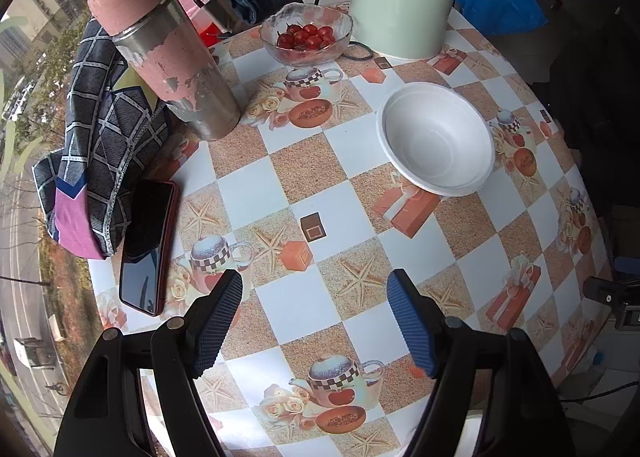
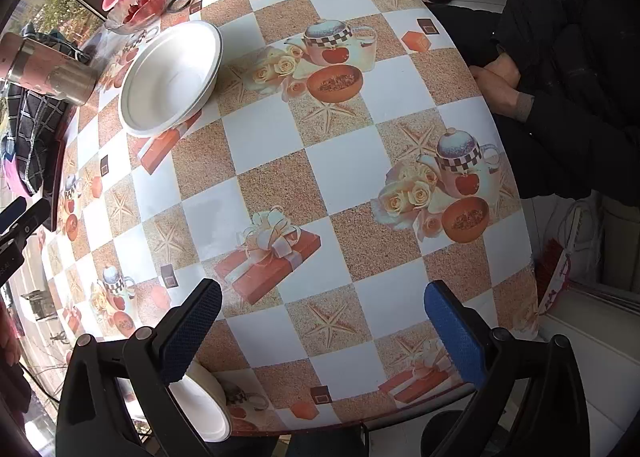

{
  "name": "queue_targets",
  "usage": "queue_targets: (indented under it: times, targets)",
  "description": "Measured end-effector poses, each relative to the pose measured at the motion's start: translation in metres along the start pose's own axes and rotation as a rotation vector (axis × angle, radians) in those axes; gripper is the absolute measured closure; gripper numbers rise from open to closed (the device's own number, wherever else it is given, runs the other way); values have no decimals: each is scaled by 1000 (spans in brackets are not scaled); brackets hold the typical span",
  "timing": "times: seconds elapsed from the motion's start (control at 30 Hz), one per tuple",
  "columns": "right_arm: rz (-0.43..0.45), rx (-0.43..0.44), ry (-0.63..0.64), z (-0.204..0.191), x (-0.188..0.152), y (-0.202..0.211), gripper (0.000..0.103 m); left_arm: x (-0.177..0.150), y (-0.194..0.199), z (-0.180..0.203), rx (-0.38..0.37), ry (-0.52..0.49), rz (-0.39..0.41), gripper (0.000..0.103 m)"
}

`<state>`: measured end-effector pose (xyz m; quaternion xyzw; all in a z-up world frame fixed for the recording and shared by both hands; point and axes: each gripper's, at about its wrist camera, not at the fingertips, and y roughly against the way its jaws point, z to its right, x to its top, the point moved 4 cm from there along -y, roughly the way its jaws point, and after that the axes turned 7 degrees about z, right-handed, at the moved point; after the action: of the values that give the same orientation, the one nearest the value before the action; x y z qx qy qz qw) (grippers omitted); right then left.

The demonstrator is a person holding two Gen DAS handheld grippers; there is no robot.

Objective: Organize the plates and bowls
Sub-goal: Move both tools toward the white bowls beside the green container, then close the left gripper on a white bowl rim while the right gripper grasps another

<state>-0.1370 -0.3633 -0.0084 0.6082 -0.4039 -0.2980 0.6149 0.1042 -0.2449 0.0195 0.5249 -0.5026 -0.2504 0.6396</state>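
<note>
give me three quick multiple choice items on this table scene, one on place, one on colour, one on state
1. What lies beside the phone?
A. folded checked cloth
B. a fork
C. a book

2. What colour is the foam bowl?
A. red
B. white
C. black

3. How are the left tongs?
A. shut on the bowl
B. shut on nothing
C. open, holding nothing

Key: 1 A, the checked cloth lies against the phone's edge; 2 B, plain white throughout; 3 C, only the tablecloth shows in the gap.

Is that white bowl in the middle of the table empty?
Empty. The white bowl sits upright, its bare white inside visible in both views.
</note>
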Motion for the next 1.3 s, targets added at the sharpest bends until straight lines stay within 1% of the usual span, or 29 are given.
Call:
queue_targets:
  times: [0.17, 0.33, 0.43, 0.6, 0.73, 0.97, 1.0, 1.03, 1.07, 1.1, 1.13, 1.23, 1.27, 1.3]
  targets:
    - [6, 18, 11, -7, 34, -11, 1, 24, -22, 15, -24, 16, -11, 25]
    - [20, 46, 11, -21, 71, -27, 1, 54, -45, 22, -35, 78, -11, 25]
    - [38, 79, -3, -31, 93, -36, 1, 70, -58, 27, -42, 103, -5, 25]
    - [61, 106, -30, -41, 123, -54, 1, 92, -81, 39, -8, 67, 10, 25]
    - [53, 111, -31, -47, 138, -72, 1, 98, -104, 45, 10, 44, -23, 25]
    - [21, 130, 4, -59, 147, -101, 1, 95, -135, 48, 10, 37, -100, 25]
    - [20, 130, 10, -61, 149, -104, 2, 94, -138, 48, 13, 36, -110, 28]
    - [25, 128, 17, -62, 151, -105, 8, 93, -141, 48, 8, 38, -120, 32]
    - [27, 128, 23, -64, 151, -106, 19, 92, -145, 48, -8, 45, -137, 42]
    - [22, 135, 26, -66, 151, -108, 22, 91, -146, 48, -29, 65, -139, 43]
    - [13, 139, 26, -68, 150, -110, 25, 91, -146, 47, -35, 78, -138, 44]
    - [36, 118, 66, -77, 149, -109, 37, 90, -145, 49, -48, 73, -137, 53]
    - [39, 118, 80, -80, 148, -109, 45, 90, -144, 51, -51, 64, -134, 56]
    - [42, 129, 89, -84, 148, -108, 51, 89, -143, 53, -57, 61, -133, 60]
